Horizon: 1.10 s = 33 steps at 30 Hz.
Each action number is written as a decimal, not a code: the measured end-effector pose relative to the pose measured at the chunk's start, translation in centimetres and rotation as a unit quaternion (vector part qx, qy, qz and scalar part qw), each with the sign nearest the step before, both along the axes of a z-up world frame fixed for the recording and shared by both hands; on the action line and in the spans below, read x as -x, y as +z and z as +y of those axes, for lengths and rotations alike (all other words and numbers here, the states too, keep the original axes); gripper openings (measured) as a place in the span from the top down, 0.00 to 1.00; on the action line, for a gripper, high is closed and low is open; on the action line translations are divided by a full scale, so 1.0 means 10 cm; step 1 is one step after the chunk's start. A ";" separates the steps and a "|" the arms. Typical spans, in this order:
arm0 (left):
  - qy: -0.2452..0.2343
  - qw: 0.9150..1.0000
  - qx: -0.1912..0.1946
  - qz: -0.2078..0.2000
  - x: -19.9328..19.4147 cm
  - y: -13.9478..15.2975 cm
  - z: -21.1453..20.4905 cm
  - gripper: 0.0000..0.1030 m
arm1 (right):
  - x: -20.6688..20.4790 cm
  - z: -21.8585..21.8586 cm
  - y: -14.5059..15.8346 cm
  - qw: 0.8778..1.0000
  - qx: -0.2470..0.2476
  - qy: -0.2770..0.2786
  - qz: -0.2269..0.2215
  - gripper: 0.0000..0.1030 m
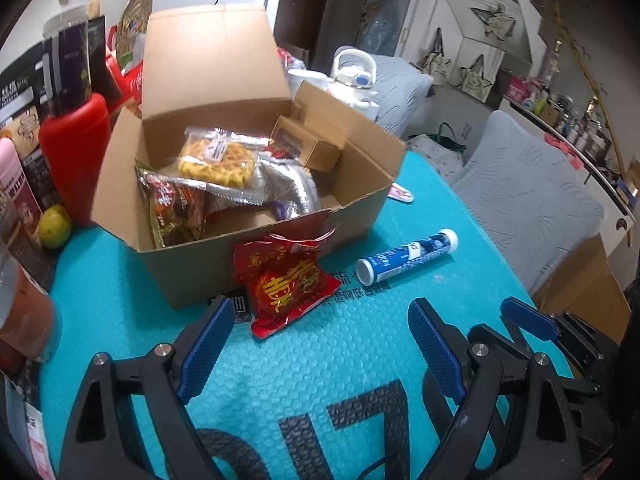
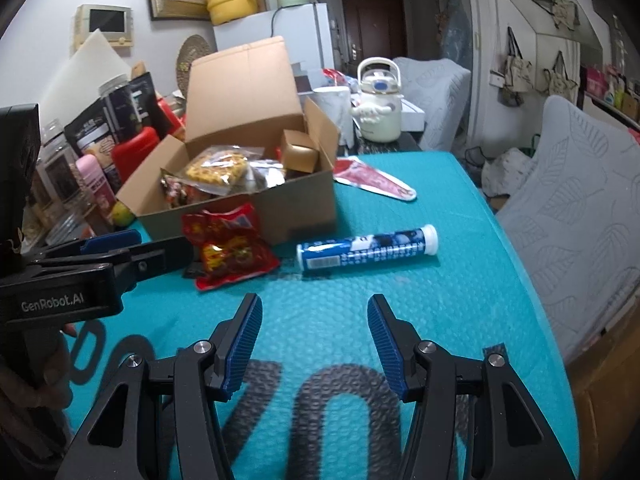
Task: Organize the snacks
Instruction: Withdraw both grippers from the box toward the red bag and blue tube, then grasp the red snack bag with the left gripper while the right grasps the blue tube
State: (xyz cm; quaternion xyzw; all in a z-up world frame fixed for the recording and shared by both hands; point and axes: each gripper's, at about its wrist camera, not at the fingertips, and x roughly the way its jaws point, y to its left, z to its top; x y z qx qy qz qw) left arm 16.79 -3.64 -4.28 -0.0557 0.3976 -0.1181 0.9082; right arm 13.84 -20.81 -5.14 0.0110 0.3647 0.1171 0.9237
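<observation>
— What have you got in front of you, biggest first?

— Your table (image 1: 320, 360), under a teal bubble-textured cover, carries an open cardboard box (image 1: 200, 264) with its rear flap standing up. Inside lie a clear bag of yellow snacks (image 1: 218, 158), a red-brown packet (image 1: 176, 204), a silver foil pack (image 1: 288, 184) and a small brown carton (image 1: 308, 142).

— And outside the box?

— A blue-and-white tube (image 2: 366, 248) lies flat on the cover to the right of the box, near it; its long axis runs roughly left to right, white cap toward your right. A shiny red packet (image 1: 286, 284) with gold print leans against the box's front wall, crimped top edge upward.

— The tools?

— Your left tool (image 1: 320, 328) is spread wide just short of the red packet, holding nothing. Your right tool (image 2: 314, 320) is also spread wide, over bare cover, short of the tube.
</observation>
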 end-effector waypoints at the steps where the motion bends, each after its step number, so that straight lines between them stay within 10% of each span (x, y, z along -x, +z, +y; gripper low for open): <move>1: 0.002 1.000 0.000 0.002 -0.04 -0.03 0.00 0.13 | -0.03 -0.01 -0.01 1.000 0.000 -0.001 0.002 0.47; 24: 0.080 0.993 0.002 0.088 -0.76 -0.75 -0.01 0.13 | -0.76 -0.31 -0.29 0.998 -0.021 -0.010 0.063 0.47; 33: 0.069 0.994 -0.069 0.054 -0.72 -0.83 -0.21 0.13 | -0.94 -0.35 -0.37 0.995 -0.039 -0.033 0.091 0.34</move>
